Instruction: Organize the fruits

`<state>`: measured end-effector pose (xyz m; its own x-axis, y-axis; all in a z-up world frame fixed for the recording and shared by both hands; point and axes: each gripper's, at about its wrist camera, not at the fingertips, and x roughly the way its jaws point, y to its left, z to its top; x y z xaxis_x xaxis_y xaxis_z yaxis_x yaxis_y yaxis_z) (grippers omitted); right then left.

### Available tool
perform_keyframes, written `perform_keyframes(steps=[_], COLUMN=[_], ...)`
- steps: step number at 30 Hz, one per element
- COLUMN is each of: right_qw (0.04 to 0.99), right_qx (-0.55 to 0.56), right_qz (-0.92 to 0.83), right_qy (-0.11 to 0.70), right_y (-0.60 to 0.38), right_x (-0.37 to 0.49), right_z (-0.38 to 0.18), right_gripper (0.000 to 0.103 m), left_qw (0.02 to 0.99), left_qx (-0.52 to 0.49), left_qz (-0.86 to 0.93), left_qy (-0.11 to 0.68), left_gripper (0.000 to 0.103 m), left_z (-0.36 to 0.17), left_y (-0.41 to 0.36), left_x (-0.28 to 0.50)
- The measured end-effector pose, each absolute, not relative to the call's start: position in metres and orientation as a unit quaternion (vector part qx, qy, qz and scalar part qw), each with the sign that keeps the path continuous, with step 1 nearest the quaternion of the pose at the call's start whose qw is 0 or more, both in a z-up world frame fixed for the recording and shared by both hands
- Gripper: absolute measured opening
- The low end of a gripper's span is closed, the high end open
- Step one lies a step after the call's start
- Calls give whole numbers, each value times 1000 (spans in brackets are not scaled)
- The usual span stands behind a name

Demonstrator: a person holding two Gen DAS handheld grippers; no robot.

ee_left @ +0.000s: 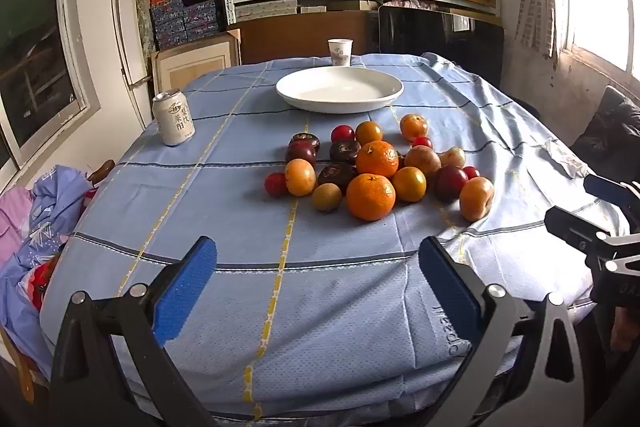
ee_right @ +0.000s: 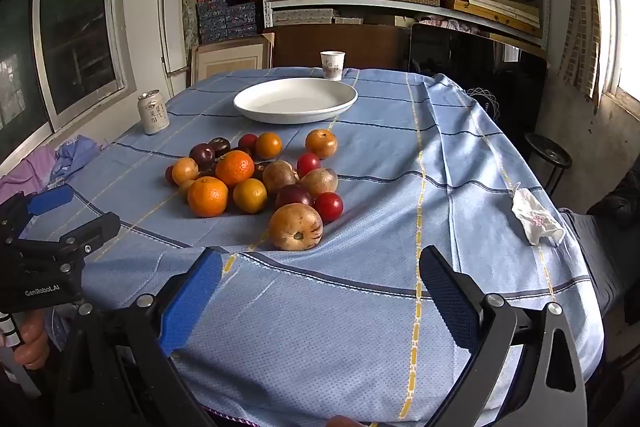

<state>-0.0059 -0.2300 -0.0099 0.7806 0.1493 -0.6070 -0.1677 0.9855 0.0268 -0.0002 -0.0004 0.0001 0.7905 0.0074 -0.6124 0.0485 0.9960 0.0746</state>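
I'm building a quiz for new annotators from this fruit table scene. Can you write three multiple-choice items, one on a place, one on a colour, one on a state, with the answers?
1. Where does the drink can stand?
A. On the plate
B. Near the tablecloth's left edge, apart from the fruit
C. Among the fruit

2. What colour is the plate?
A. White
B. Green
C. Black

3. What is the plate's state?
A. Piled with fruit
B. Upside down
C. Empty, upright

Answers:
1. B, the can stands alone at the left, clear of the fruit pile.
2. A, it is plain white in both views.
3. C, its bare inside shows, and all the fruit lies on the blue tablecloth in front of it.
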Motion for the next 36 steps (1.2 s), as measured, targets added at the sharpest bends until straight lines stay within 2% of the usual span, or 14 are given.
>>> perform_keyframes(steps=[36], right_qw=[940], right_qx=[-11], right_qz=[85], right_qy=[329], right_y=[-228], right_x=[-7], right_z=[-14], right_gripper=[100], left_qw=[942], left_qx=[31], left_qz=[-18], left_qy=[334], left_gripper=[99], left_z=[-6], left_y=[2], left_x=[0])
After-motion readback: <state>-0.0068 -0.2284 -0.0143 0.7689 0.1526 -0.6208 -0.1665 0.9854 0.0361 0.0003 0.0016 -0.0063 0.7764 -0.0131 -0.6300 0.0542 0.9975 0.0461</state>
